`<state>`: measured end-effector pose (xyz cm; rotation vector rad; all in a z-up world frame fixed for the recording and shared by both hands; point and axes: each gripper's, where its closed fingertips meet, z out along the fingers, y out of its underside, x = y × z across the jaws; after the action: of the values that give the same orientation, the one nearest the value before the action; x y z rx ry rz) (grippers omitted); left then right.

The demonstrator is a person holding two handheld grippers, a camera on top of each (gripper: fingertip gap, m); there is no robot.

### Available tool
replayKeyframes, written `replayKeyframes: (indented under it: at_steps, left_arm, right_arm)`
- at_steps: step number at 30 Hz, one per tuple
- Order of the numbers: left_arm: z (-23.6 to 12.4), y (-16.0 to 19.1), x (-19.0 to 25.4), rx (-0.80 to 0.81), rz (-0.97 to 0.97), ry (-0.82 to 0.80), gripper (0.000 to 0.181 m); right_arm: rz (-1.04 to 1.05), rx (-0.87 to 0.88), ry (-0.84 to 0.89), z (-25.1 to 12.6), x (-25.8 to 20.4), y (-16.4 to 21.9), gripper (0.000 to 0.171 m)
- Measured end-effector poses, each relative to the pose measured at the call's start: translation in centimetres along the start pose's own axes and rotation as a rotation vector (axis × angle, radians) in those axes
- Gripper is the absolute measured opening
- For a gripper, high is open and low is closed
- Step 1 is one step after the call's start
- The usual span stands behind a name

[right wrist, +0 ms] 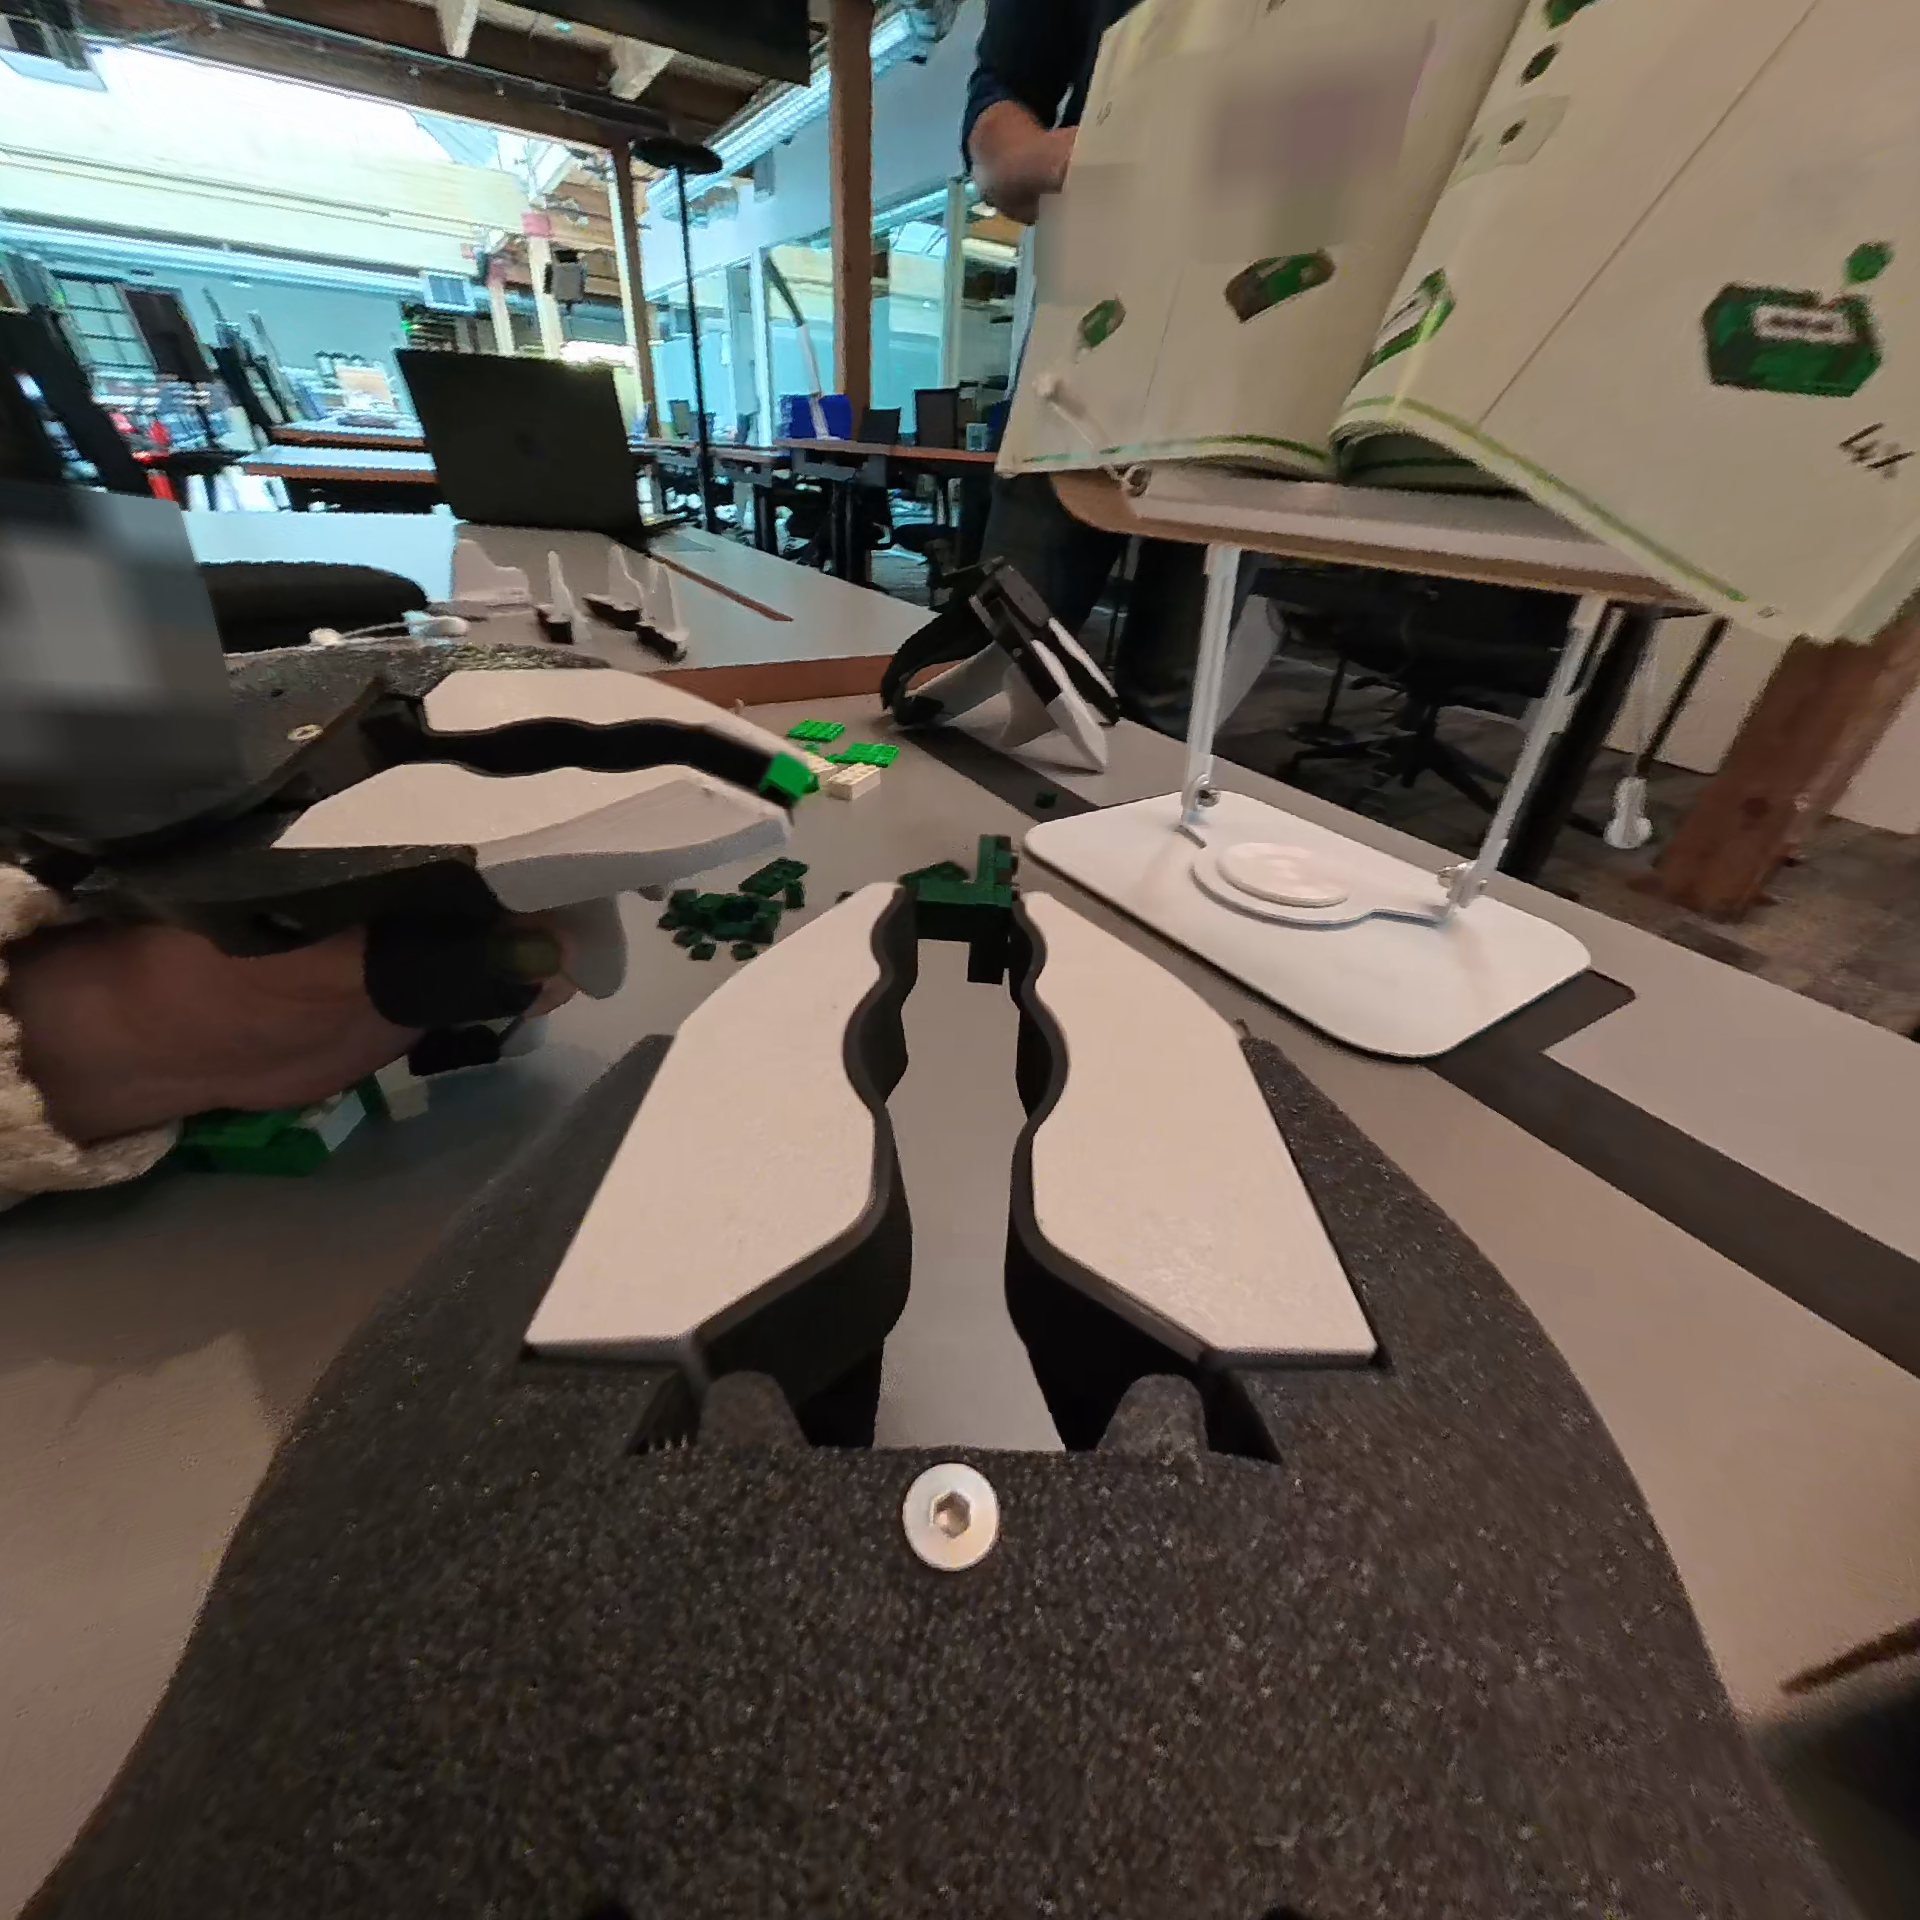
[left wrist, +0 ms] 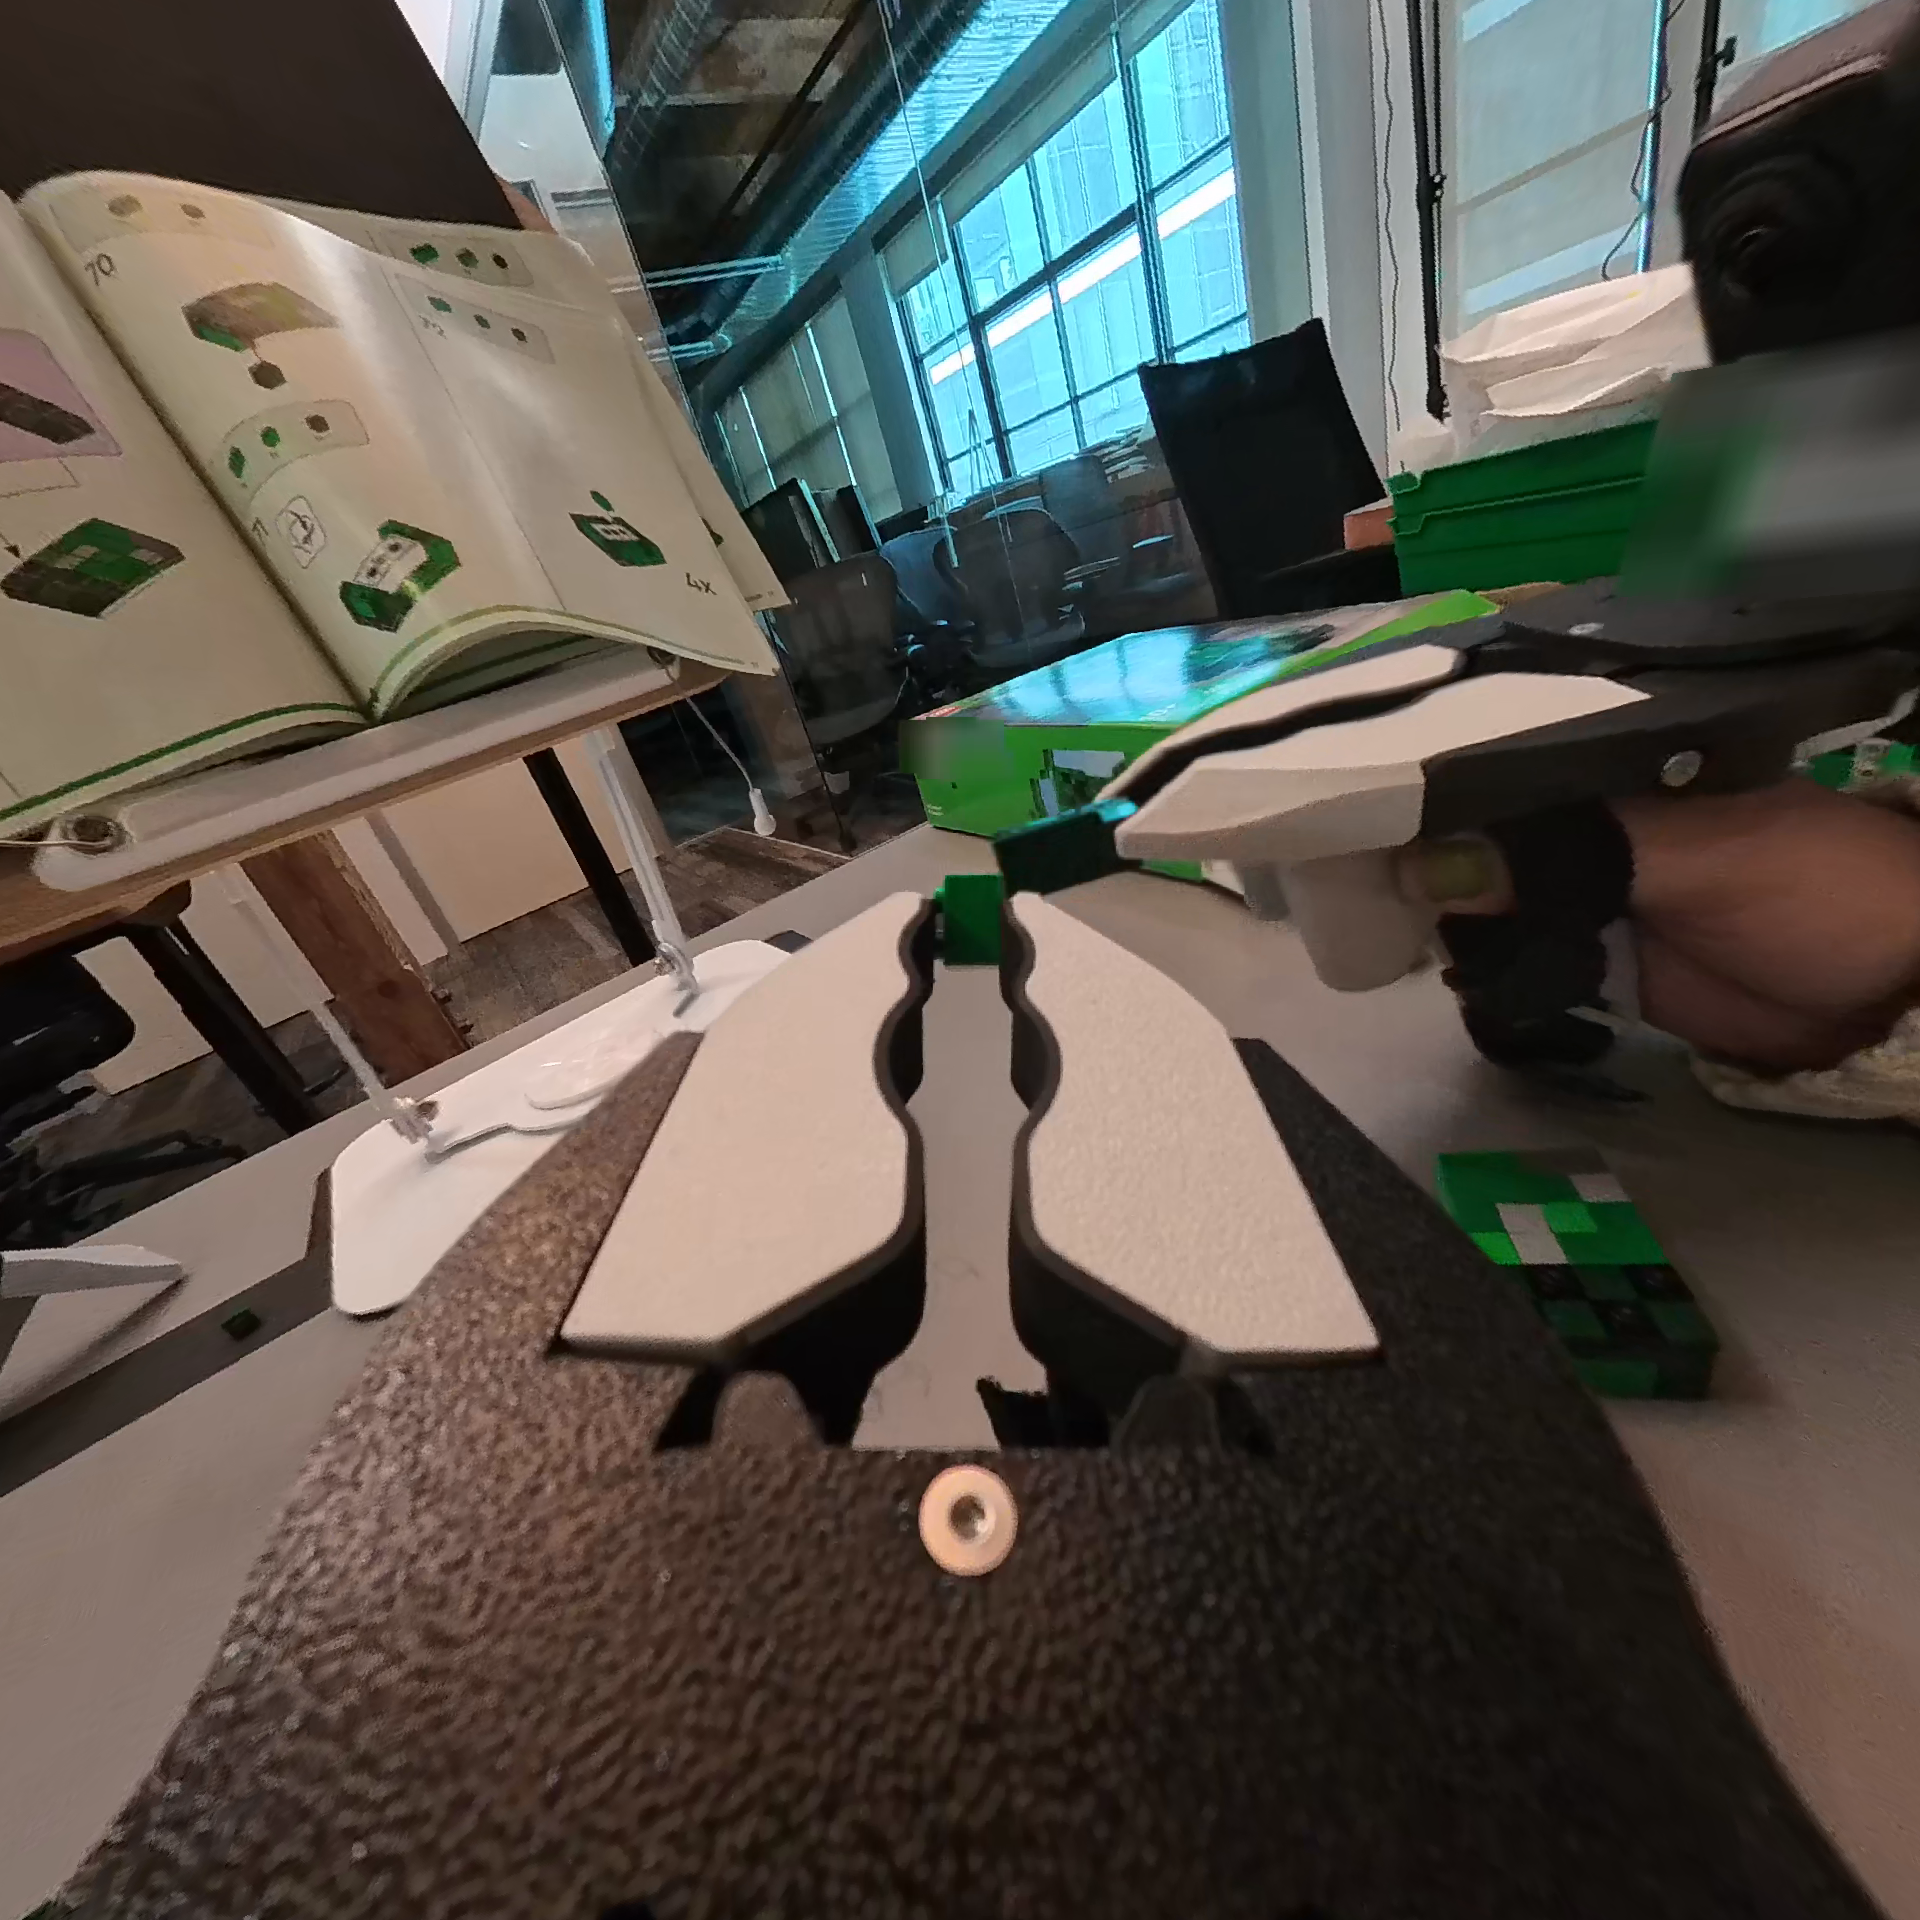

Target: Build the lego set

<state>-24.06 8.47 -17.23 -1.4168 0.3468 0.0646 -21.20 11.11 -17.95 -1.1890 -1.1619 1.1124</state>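
Observation:
My left gripper (left wrist: 971, 916) is shut on a small bright green brick (left wrist: 974, 923), held above the grey table (left wrist: 1714, 1558). It also shows at the left of the right wrist view (right wrist: 777, 777) with that brick (right wrist: 787, 774). My right gripper (right wrist: 961, 920) is shut on a dark green lego piece (right wrist: 961, 896). In the left wrist view it comes in from the right (left wrist: 1110, 823), its dark piece (left wrist: 1055, 852) just above and right of the bright brick. I cannot tell whether the two pieces touch. A flat green, grey and black built panel (left wrist: 1571, 1270) lies on the table.
An open instruction booklet (left wrist: 343, 468) rests on a white stand (right wrist: 1309, 920). Loose dark green pieces (right wrist: 732, 909) and green and white plates (right wrist: 847, 756) lie ahead. A spare gripper (right wrist: 1003, 686), a laptop (right wrist: 520, 447), a green box (left wrist: 1091, 717) and green trays (left wrist: 1507, 514) stand farther off. The tips of one gripper are about 5 cm away from the tips of the other.

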Motion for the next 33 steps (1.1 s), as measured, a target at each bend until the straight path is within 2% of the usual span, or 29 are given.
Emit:
replayKeyframes:
  at_steps: [6, 15, 28, 33]
  left_arm:
    - [-1.4, -1.9, -2.6, 0.087, 0.060, -0.189, 0.012]
    - [-2.9, -2.5, -5.8, 0.128, -0.010, -0.357, 0.012]
    - [-2.8, -3.2, -5.4, 0.138, 0.069, -0.376, 0.011]
    - [-3.1, -2.9, -6.3, 0.137, 0.011, -0.401, 0.011]
  right_arm:
    - [-0.102, 0.095, 0.240, -1.7, 2.9, -1.9, 0.016]
    - [-0.063, 0.215, 0.460, -4.5, 6.3, -3.6, 0.016]
    - [-0.129, 0.250, 0.510, -5.2, 6.4, -4.4, 0.016]
    - [-0.069, 0.234, 0.534, -5.4, 7.2, -3.8, 0.016]
